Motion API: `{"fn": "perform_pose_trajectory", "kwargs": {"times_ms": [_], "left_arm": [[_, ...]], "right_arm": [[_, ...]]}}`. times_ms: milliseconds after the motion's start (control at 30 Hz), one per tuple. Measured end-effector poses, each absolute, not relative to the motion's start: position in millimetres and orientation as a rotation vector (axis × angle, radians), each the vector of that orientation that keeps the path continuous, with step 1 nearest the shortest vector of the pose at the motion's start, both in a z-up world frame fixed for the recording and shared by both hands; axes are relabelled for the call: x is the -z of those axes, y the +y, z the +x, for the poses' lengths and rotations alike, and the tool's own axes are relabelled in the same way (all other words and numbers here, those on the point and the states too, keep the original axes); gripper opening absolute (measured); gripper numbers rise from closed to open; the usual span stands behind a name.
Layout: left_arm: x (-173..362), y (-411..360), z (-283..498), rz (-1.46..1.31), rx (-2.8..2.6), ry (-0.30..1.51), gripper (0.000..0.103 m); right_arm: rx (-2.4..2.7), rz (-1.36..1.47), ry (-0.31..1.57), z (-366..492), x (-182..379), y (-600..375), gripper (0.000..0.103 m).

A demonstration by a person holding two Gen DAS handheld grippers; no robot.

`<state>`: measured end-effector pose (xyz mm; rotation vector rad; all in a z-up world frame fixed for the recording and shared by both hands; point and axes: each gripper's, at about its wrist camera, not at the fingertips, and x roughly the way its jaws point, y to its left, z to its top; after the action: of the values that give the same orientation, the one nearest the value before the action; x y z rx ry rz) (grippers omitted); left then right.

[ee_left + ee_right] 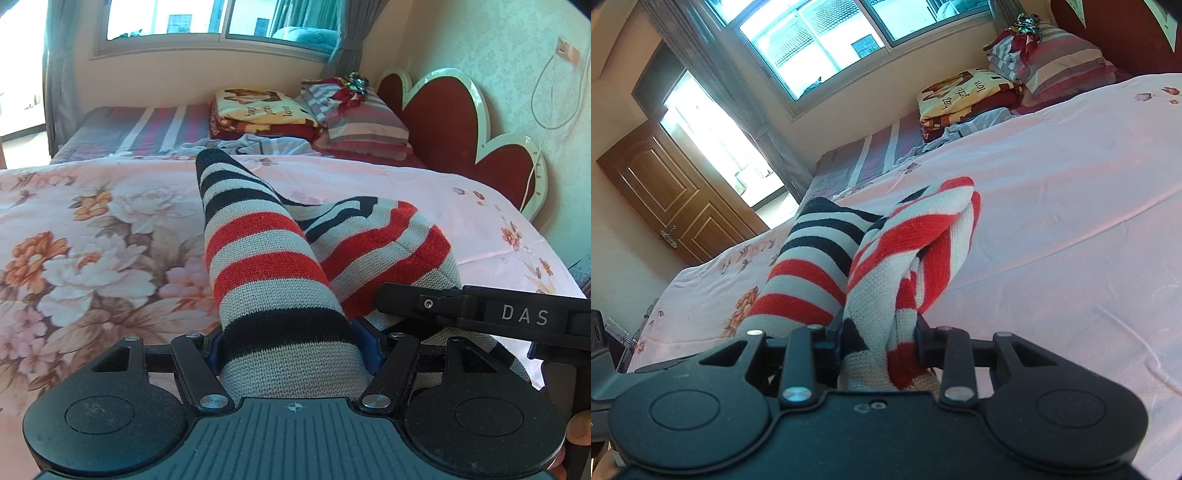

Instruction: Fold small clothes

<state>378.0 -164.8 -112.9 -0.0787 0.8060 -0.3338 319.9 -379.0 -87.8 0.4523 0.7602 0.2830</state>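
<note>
Both grippers, left [293, 345] and right [882, 341], pinch the striped knit garment [258, 266] over the floral bedsheet [92, 240]; folded blanket [258, 110] and striped pillow [365, 129] lie beyond.

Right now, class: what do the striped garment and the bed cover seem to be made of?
Striped garment: knitted yarn, likely wool or acrylic; visible stitch loops, matte, fuzzy. Bed cover: thin woven printed fabric, probably cotton or polyester; smooth, softly creased, floral print.

"DAS" on right tongs [380, 295]; blanket [258, 110] maybe "love".
</note>
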Motion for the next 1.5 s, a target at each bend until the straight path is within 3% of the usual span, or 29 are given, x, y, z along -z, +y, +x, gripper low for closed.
{"fn": "perform_pose_trajectory", "kwargs": {"times_ms": [267, 667, 1133, 1200, 1267, 1367, 1500], "left_arm": [[102, -87, 357, -0.1, 0.297, 0.776, 0.067], [108, 101, 353, -0.119, 0.269, 0.754, 0.067], [175, 239, 405, -0.169, 0.131, 0.778, 0.067], [189, 252, 407, -0.215, 0.131, 0.791, 0.071], [197, 253, 403, -0.186, 0.127, 0.77, 0.086], [199, 252, 403, -0.184, 0.124, 0.77, 0.087], [187, 244, 398, -0.147, 0.106, 0.76, 0.087]], "right_arm": [[-0.332, 0.439, 0.742, 313, 77, -316, 0.033], [-0.346, 0.46, 0.723, 310, 86, -151, 0.033], [-0.347, 0.421, 0.78, 354, 137, -26, 0.032], [-0.31, 0.413, 0.804, 359, 146, -29, 0.033], [-0.285, 0.393, 0.843, 360, 155, -35, 0.038], [-0.255, 0.366, 0.826, 354, 154, -37, 0.049], [-0.212, 0.289, 0.758, 341, 129, -38, 0.047]]}}
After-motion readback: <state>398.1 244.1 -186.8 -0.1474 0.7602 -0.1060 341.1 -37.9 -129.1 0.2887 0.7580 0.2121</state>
